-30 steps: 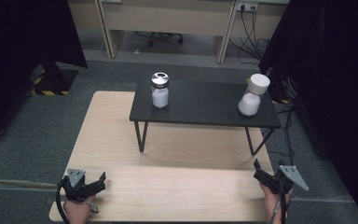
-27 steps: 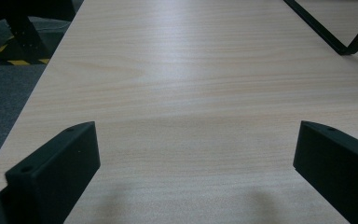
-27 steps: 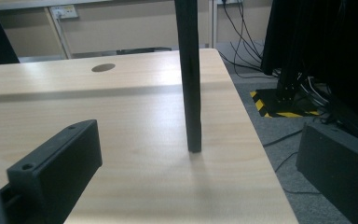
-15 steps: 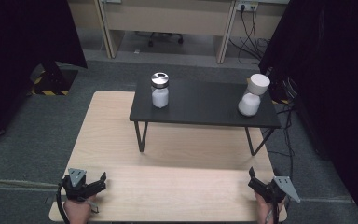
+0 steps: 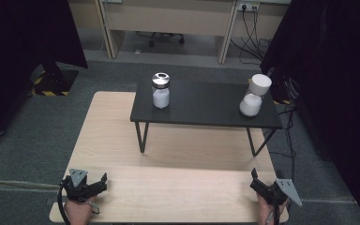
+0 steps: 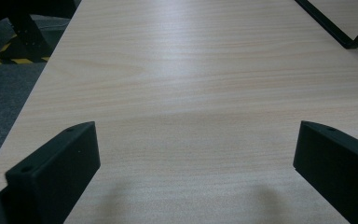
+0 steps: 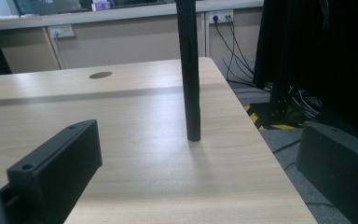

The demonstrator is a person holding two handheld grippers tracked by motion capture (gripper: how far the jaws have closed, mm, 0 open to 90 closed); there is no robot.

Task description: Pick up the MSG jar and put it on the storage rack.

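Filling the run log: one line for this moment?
left hand-held gripper: open, empty | right hand-held gripper: open, empty | silver-capped white jar, tilted-lid white jar: on black side table

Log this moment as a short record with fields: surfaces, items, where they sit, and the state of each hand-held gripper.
surface: light wooden table
raised stand: small black table, standing on the wooden table
item 1: white jar with a silver lid, upright, left part of the black table
item 2: two white pieces stacked, the top one tilted, right end of the black table
left hand-held gripper: open, near left corner of the wooden table, holding nothing
right hand-held gripper: open, near right corner, holding nothing
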